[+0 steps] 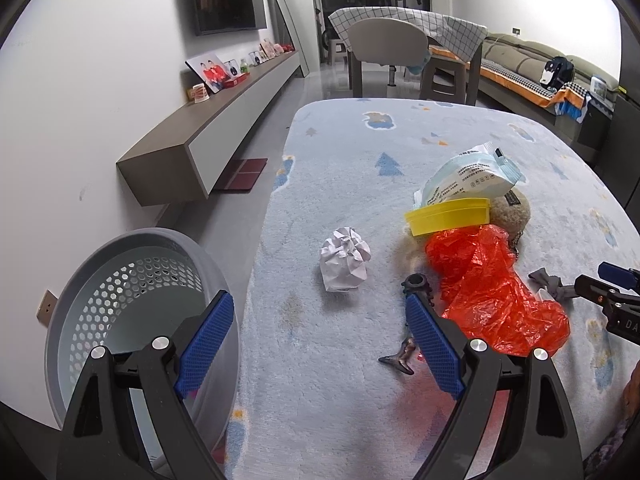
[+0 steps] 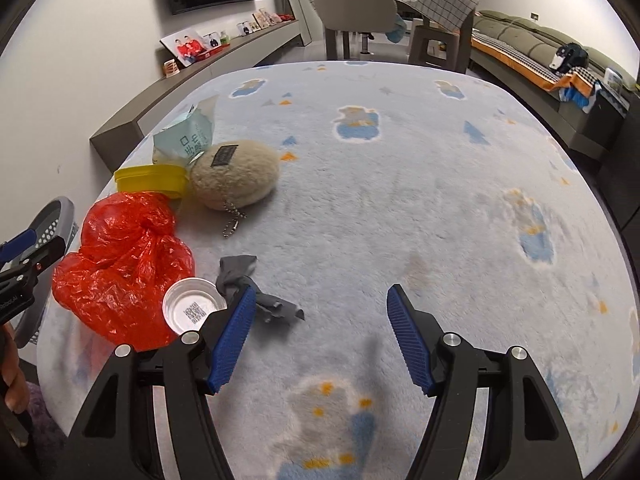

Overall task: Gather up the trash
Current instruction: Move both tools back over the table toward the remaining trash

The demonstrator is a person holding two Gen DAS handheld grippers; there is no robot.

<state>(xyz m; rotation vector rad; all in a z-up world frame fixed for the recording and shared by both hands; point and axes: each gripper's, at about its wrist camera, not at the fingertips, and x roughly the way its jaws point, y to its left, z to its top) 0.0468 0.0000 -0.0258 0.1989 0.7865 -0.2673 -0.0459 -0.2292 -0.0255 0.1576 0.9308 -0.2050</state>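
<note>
On the pale blue carpet (image 1: pixel 340 400) a crumpled white paper ball (image 1: pixel 345 264) lies just beyond my left gripper (image 1: pixel 320 306), which is open and holds nothing. To the right sit a red plastic bag (image 1: pixel 492 288), a yellow tub (image 1: pixel 448 216) and a wipes packet (image 1: pixel 468 180). A grey perforated bin (image 1: pixel 80 280) stands at the carpet's left edge. My right gripper (image 2: pixel 322 296) is open over bare carpet. Its left finger partly covers a grey cloth scrap (image 2: pixel 280 308), with a white round lid (image 2: pixel 192 308) and the red bag (image 2: pixel 124 264) beside it.
A beige plush keychain (image 2: pixel 236 178) rests against the yellow tub (image 2: pixel 152 180). A small black ring part (image 1: pixel 418 284) and a dark wrapper scrap (image 1: pixel 400 356) lie near my left gripper's right finger. A low wall cabinet (image 1: pixel 192 152), a chair (image 1: pixel 388 44) and a sofa (image 1: pixel 532 60) surround the carpet.
</note>
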